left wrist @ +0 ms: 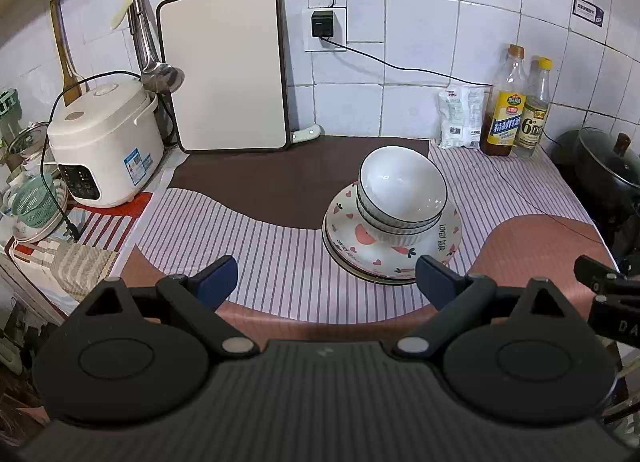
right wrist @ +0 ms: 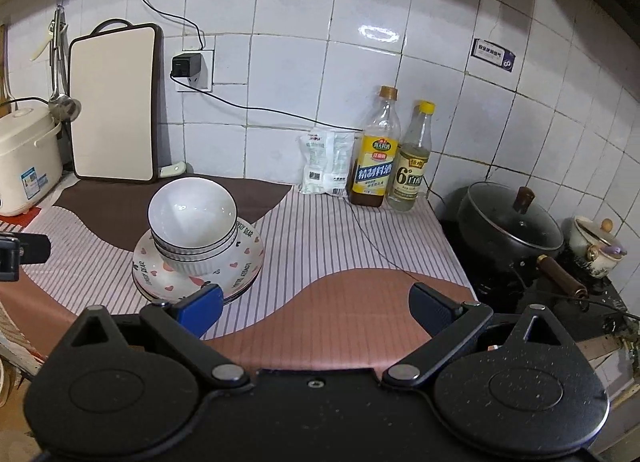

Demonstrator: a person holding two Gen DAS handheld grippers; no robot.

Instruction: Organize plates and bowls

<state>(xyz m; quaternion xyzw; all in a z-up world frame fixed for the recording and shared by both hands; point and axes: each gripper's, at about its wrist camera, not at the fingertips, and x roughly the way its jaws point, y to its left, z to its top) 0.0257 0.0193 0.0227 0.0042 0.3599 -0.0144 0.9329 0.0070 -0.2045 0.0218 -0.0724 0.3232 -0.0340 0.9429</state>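
Hovering over the near edge of the striped pink-and-brown cloth-covered table [left wrist: 280, 246], both tools empty: left tool [left wrist: 326, 282] has its blue pads spread wide, right tool [right wrist: 316, 308] likewise spread, nothing between either pair. Task stack sits mid-table: white ribbed ceramic bowls with dark rims [left wrist: 402, 198], three nested as far as I can tell, on top of round white plates with pink heart print [left wrist: 394, 250]. Bowls open upward but tilted, mouths leaning toward the cameras; stack axis roughly vertical, plates flat. Stack lies ahead and to the right of the left tool, near its right pad; from the right tool it's ahead and left, just beyond the left pad [right wrist: 202, 310]. Roughly equal reach, I'd judge. Looks already stacked; any next grab should take the top bowl's rim, since the tilt could let it slide.
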